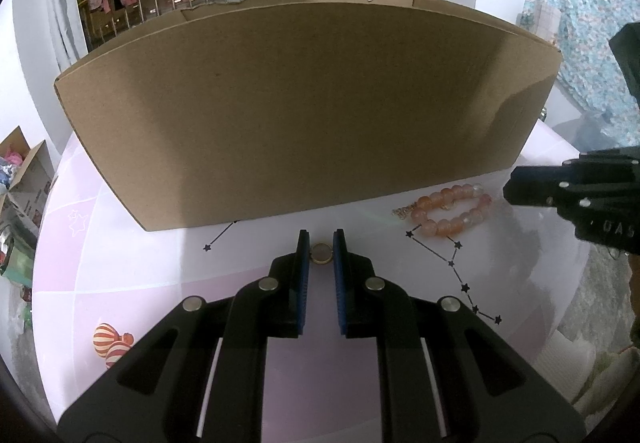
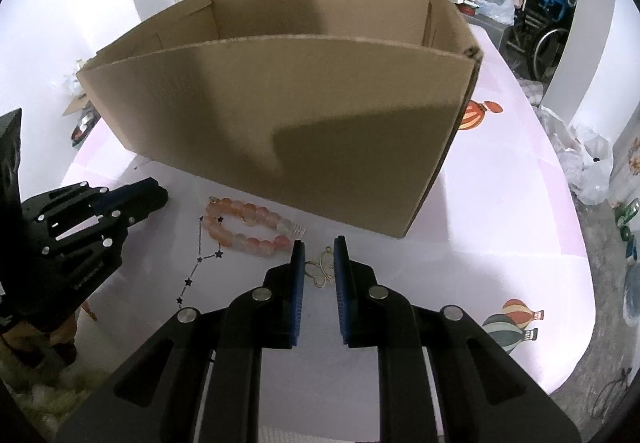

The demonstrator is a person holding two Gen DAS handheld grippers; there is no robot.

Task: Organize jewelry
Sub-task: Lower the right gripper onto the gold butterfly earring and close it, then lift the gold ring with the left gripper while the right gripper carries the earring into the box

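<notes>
Jewelry pieces lie on the pink tabletop [image 1: 132,283] just in front of the cardboard box [image 1: 304,111]. Left claw [image 1: 321,243] is nearly closed, blue pads pinching a small round gold-rimmed pendant [image 1: 321,253] at the tips, 12 o'clock in the left wrist view. Pink bead bracelet [image 1: 448,209] sits at 2 o'clock, close to the box wall, on the printed star constellation [image 1: 452,263]. Right claw [image 2: 320,247] is narrowed around a gold butterfly-shaped charm [image 2: 320,271]; pads touch its edges. In the right wrist view the bracelet [image 2: 244,223] is at 10 o'clock, between both claws. Box is open-topped.
</notes>
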